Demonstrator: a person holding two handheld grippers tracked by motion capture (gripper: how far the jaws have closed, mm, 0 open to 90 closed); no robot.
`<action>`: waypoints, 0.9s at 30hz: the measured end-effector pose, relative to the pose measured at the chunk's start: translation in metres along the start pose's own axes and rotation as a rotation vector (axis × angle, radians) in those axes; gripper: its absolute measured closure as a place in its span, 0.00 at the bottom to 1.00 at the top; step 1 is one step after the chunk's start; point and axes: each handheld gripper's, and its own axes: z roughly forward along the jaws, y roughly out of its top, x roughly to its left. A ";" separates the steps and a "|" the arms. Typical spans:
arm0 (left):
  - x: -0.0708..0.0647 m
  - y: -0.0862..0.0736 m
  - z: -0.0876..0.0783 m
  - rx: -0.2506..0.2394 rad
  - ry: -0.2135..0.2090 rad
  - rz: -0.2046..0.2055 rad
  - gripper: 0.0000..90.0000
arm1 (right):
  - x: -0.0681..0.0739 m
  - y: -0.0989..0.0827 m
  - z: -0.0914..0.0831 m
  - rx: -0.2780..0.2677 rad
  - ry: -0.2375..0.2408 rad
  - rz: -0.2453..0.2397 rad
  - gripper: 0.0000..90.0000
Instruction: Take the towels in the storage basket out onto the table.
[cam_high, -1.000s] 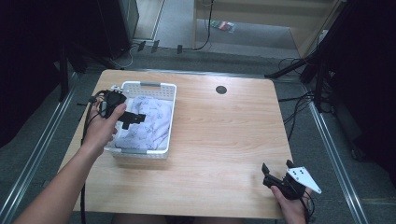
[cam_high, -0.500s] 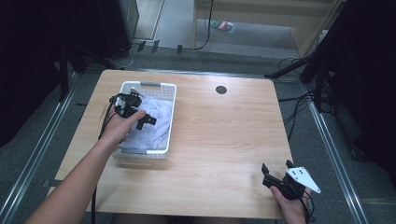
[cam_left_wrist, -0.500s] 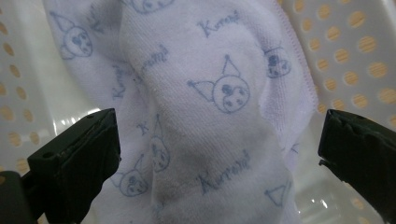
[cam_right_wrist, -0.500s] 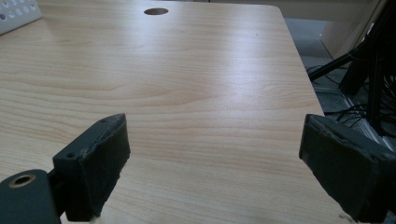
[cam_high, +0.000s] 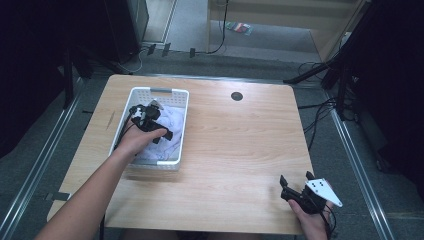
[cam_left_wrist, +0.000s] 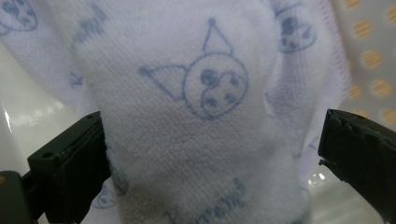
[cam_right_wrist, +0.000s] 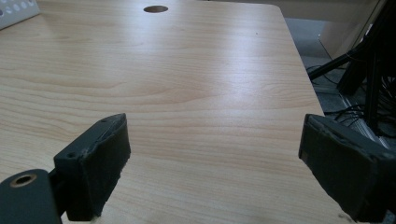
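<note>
Our left claw (cam_high: 159, 131) reaches down into the white basket (cam_high: 172, 95), its jaws spread wide on either side of a raised fold of the white cloth (cam_left_wrist: 201, 121). In the left gripper view, one jaw touches the fold's edge while the other stands clear of it, so nothing is clamped yet. The cloth, printed with pale blue cartoon faces, lies bunched inside the basket, which sits toward the far left part of the counter (cam_high: 240, 145). Our right claw (cam_high: 296, 186) hangs well apart from the basket, over the counter's near right corner, jaws wide apart above bare wood. Beyond the basket, a small dark hole (cam_high: 236, 96) marks the counter's far edge.
</note>
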 end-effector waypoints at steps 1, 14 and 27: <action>-0.001 0.000 0.002 0.013 0.008 0.006 0.00 | 0.000 0.000 0.000 0.000 0.000 0.000 0.10; -0.006 -0.002 0.021 0.095 0.100 0.050 0.07 | 0.000 0.000 0.000 0.002 -0.001 -0.004 0.11; 0.002 -0.004 0.007 0.051 0.093 0.054 0.59 | 0.001 0.000 0.000 -0.005 -0.007 -0.014 0.12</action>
